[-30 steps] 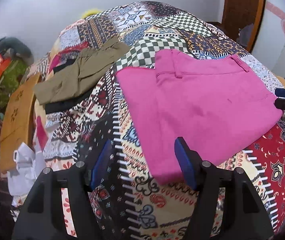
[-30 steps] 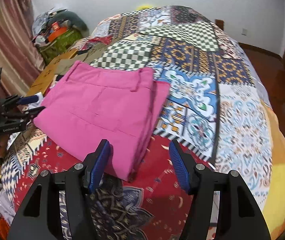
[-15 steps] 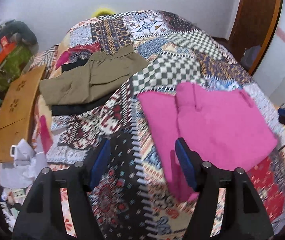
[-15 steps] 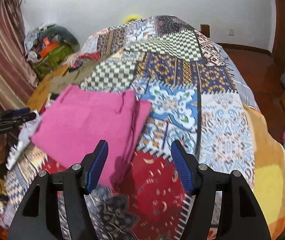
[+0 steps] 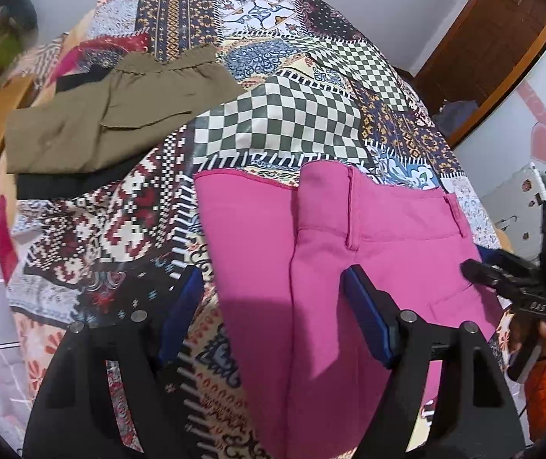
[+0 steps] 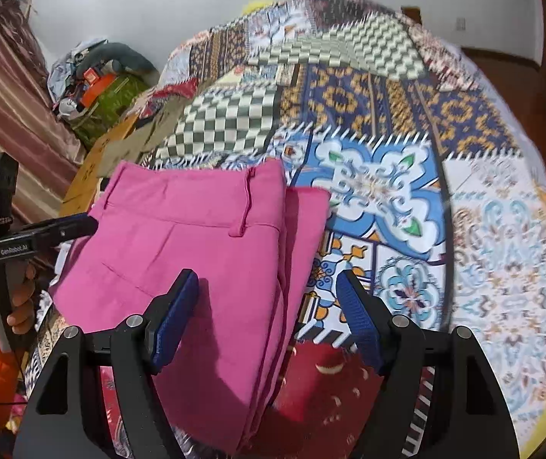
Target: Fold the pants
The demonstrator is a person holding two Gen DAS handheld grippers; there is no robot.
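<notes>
- Folded pink pants (image 5: 349, 267) lie flat on the patchwork bedspread (image 5: 273, 122).
- Left tongs (image 5: 273, 313) gape wide above them, empty.
- Right tongs (image 6: 269, 317) gape wide too, holding nothing.
- Olive shorts (image 5: 112, 114) lie well apart.

A bed covered by a patchwork quilt (image 6: 406, 206) fills the middle of both views. A pale wall (image 6: 139, 4) runs across the top of the frame. A striped maroon curtain (image 6: 1, 107) hangs at the far left of the right-wrist view, beside a heap of clutter (image 6: 96, 76). A dark wooden door (image 5: 491, 38) stands at upper right in the left-wrist view.
</notes>
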